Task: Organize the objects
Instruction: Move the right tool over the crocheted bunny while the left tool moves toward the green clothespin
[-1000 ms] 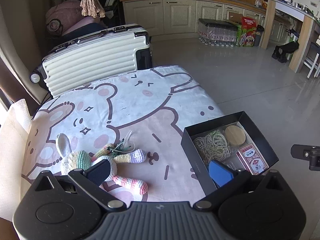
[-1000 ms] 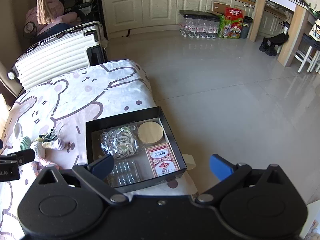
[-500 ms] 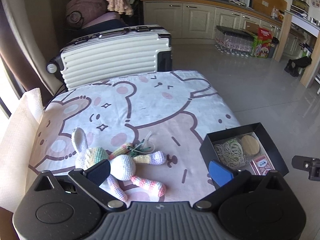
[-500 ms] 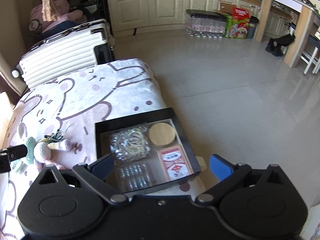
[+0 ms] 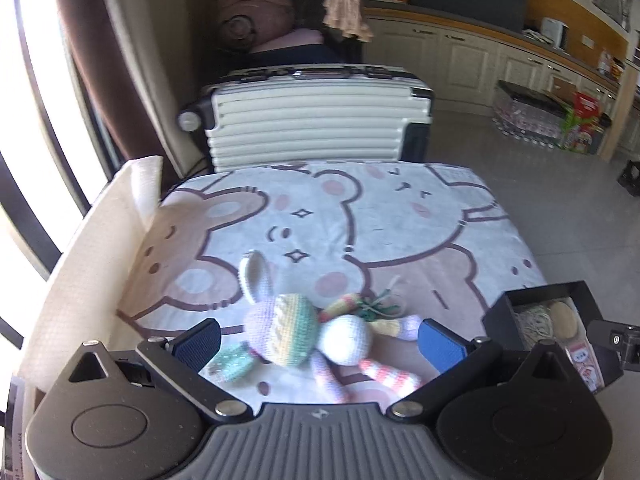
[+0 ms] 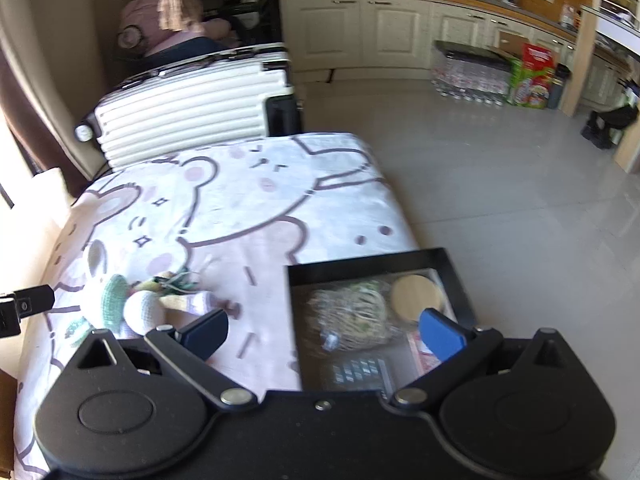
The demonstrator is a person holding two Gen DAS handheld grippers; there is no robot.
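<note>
A crocheted pastel rabbit (image 5: 304, 328) lies on the bear-print blanket (image 5: 360, 216), with a small crocheted carrot (image 5: 352, 304) by its arm. My left gripper (image 5: 320, 340) is open and hangs just above the rabbit, one blue pad on each side of it. A black open box (image 6: 448, 264) sits at the bed's right edge holding a bundle of cords (image 6: 352, 312), a round wooden lid (image 6: 416, 292) and a card pack. My right gripper (image 6: 324, 330) is open over the box's left wall. The rabbit (image 6: 132, 304) shows at left in the right wrist view.
A white ribbed suitcase (image 5: 316, 128) stands behind the bed. A padded cream side rail (image 5: 100, 248) runs along the bed's left edge by the window. Tiled floor (image 6: 520, 184) lies to the right, with kitchen cabinets, bottled water and a snack box beyond.
Both grippers have swung left. The left one now straddles the rabbit from above; the right one has come over the box's left wall. Both stay open.
</note>
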